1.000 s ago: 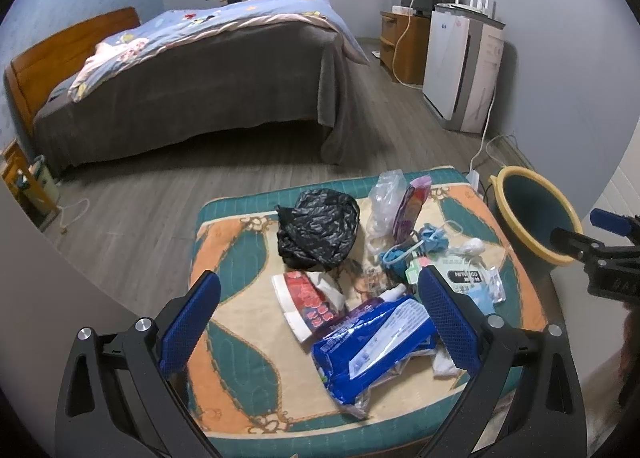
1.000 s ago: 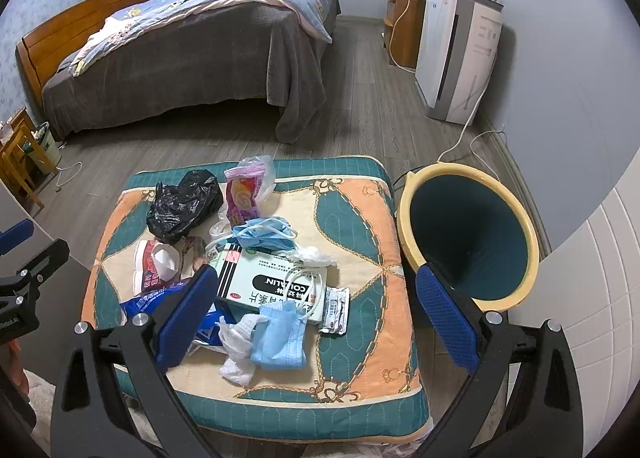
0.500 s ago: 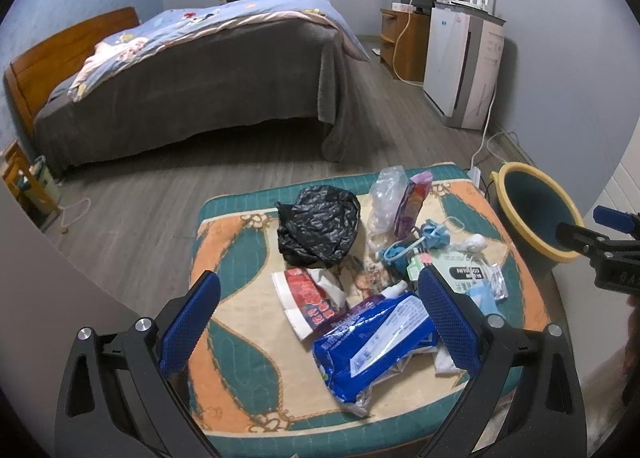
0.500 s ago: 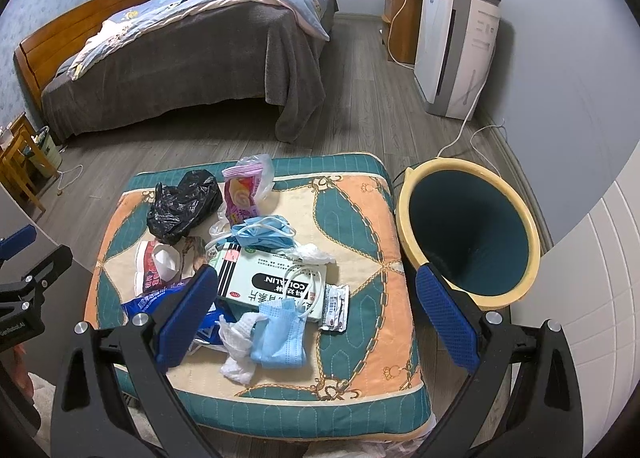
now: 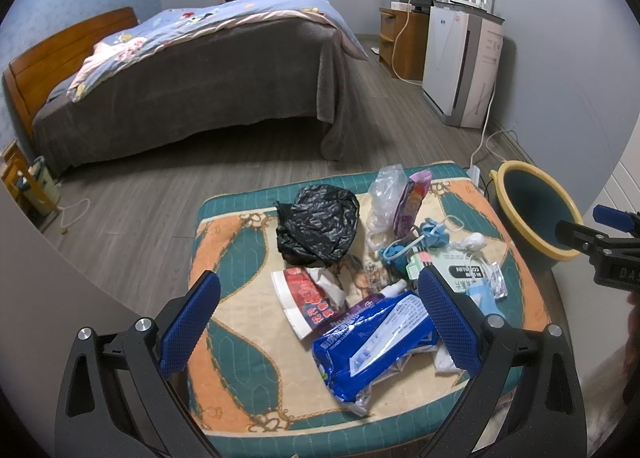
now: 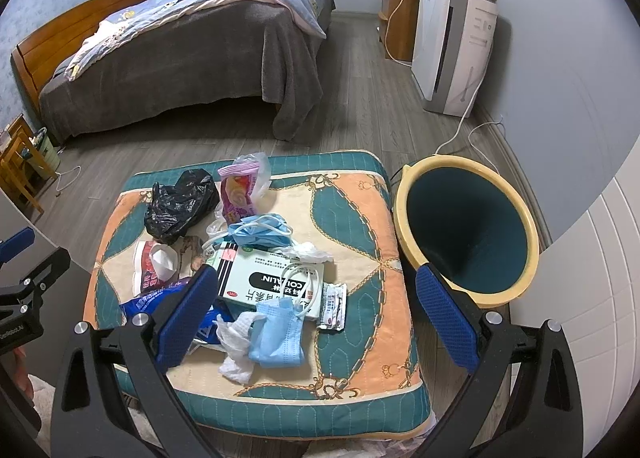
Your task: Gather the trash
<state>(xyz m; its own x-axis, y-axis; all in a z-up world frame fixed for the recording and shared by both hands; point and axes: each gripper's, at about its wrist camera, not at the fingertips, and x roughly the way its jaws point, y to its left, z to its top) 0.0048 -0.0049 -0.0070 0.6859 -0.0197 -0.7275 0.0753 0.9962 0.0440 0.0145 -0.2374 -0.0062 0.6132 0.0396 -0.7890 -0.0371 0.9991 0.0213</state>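
Trash [image 6: 256,278] on the cushion [image 6: 360,218] lies below both spread, empty hand-held grippers [image 5: 318,322] [image 6: 316,316].

The cushion [image 6: 360,218] carries a teal, orange and cream pattern with chain-like gold ornaments. On it lie a glossy black plastic bag [image 6: 180,206], a pink and purple snack packet [image 6: 238,194], pale blue face masks [image 6: 276,330], a white box [image 6: 272,282] with black lettering, and a deep blue wrapper [image 5: 372,342]. The bin [image 6: 468,226] is dark teal inside with a yellow rim. Both claws have black frames and blue textured pads [image 5: 190,328].
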